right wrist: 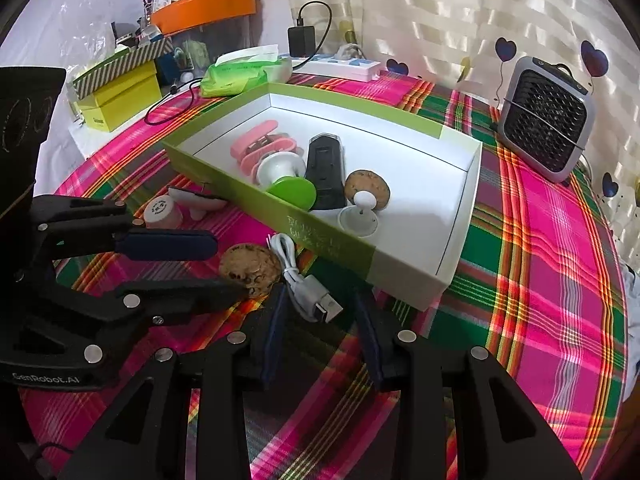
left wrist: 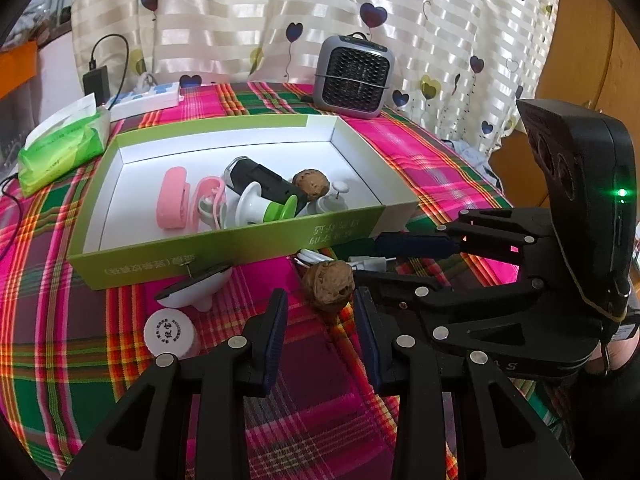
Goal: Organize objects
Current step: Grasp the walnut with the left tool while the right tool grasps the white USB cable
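Currently both grippers' jaws are open: left gripper brackets the walnut, right gripper straddles the white cable beside the box.

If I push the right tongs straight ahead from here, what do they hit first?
Most likely the coiled white USB cable, lying on the cloth between the open right tongs. Beyond it stands the green box's near wall. The walnut sits just left of that line; depth is uncertain.

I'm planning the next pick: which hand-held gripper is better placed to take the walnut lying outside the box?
Left. The left hand-held gripper is open with the walnut just ahead between its fingertips; the right hand-held gripper faces the white cable.
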